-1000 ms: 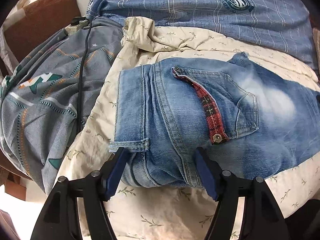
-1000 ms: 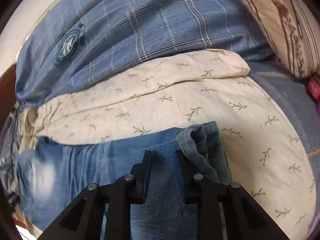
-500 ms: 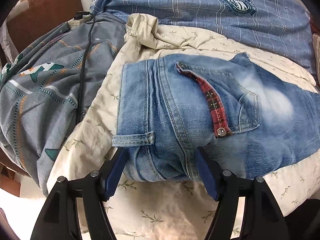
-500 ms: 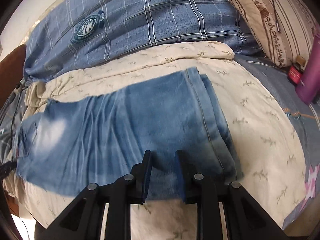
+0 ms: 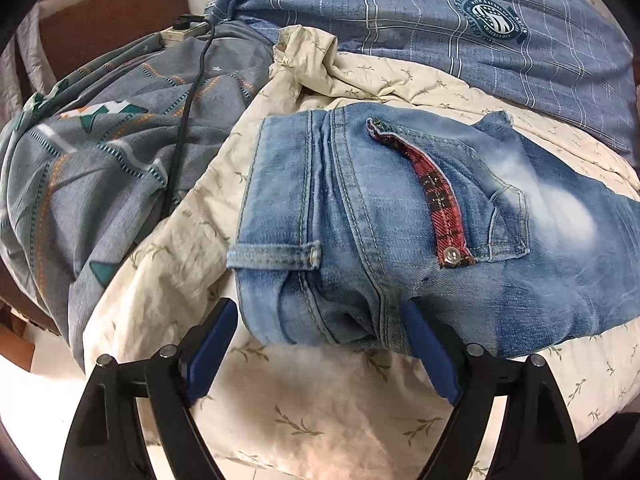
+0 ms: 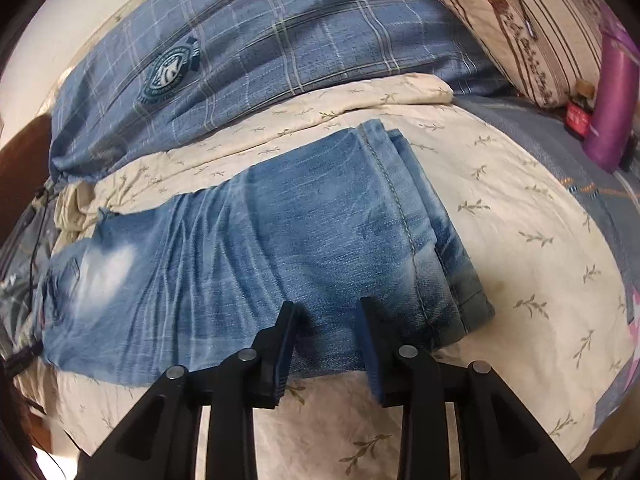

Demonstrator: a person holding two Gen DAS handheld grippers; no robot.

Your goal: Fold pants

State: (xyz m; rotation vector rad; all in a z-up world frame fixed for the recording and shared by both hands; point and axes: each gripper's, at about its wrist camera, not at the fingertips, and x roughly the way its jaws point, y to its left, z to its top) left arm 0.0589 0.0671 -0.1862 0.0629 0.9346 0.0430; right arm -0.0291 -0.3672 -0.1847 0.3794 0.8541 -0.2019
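The folded jeans lie on the cream leaf-print sheet, filling mid-frame. The left gripper has just spread wide, straddling the waistband's lower edge; the right gripper, just parted slightly, sits at the denim's lower edge, pinching nothing.

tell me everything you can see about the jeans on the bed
The jeans are faded light-blue denim, folded lengthwise and lying flat on a cream leaf-print sheet. The waist end shows a belt loop, heavy seams and a back pocket with a red plaid flap and metal snap. The hems lie stacked at the other end. Both grippers' jaws have just been opening at the near edge; neither grips the cloth.
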